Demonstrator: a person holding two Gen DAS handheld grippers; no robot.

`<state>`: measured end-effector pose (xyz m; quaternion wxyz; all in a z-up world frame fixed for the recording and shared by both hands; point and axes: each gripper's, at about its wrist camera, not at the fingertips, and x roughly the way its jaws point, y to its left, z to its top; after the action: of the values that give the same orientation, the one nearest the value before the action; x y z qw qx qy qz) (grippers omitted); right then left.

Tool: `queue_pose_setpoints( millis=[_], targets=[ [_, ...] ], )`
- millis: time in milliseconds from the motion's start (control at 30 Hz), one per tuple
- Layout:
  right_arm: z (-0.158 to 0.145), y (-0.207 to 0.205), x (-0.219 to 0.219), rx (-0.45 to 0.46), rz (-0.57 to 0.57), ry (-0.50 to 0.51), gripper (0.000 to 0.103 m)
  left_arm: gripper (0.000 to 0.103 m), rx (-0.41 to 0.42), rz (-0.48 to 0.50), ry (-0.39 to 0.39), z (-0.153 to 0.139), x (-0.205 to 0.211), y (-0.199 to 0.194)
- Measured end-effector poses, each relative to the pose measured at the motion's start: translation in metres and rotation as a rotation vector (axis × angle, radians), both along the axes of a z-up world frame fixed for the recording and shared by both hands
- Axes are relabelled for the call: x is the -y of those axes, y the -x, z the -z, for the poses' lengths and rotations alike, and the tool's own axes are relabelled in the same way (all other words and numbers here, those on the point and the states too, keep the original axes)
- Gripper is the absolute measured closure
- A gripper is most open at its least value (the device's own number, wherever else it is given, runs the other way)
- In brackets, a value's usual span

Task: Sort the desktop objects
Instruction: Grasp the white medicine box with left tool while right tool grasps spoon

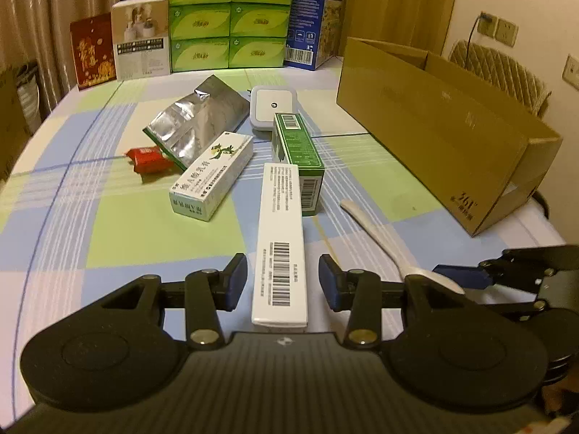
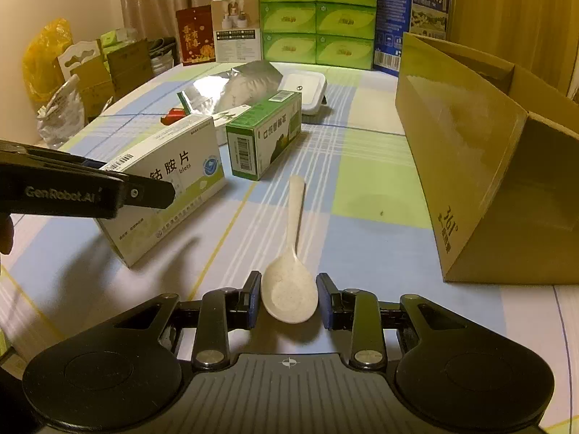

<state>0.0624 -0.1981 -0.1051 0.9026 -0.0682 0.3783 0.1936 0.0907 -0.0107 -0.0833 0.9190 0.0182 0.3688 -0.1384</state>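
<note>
A long white box (image 1: 281, 246) with barcodes lies on the checked tablecloth, its near end between the fingers of my left gripper (image 1: 284, 280). That gripper is open, with a gap on each side of the box. In the right wrist view the same box (image 2: 181, 170) stands behind one of the left gripper's fingers (image 2: 144, 191). A cream spoon (image 2: 291, 285) lies flat, handle pointing away. My right gripper (image 2: 289, 300) is open, its pads close beside the spoon's bowl. A brown cardboard box (image 1: 434, 126) stands open-topped on the right.
Mid-table lie a green box (image 1: 298, 155), a white-green medicine box (image 1: 211, 177), a silver foil bag (image 1: 195, 123), a red packet (image 1: 146, 159) and a white square device (image 1: 273, 106). Green tissue packs (image 1: 231, 18) and cartons line the back edge.
</note>
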Motion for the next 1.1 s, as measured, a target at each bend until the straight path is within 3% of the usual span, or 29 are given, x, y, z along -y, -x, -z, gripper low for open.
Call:
queue_pose_setpoints(
  millis=[167,333,1100],
  targets=[
    [0.000,-0.001,0.000,-0.004,0.004,-0.002,0.074,0.067,0.002,0.006,-0.022,0.002,0.005,-0.005],
    [-0.001,-0.001,-0.001,0.001,-0.001,0.000,0.074,0.082,-0.028,-0.008,-0.053,0.010,0.008,-0.012],
    [-0.021,0.002,-0.001,0.097,-0.008,-0.009,0.074,0.083,0.020,-0.021,0.017,-0.014,0.001,0.001]
  ],
)
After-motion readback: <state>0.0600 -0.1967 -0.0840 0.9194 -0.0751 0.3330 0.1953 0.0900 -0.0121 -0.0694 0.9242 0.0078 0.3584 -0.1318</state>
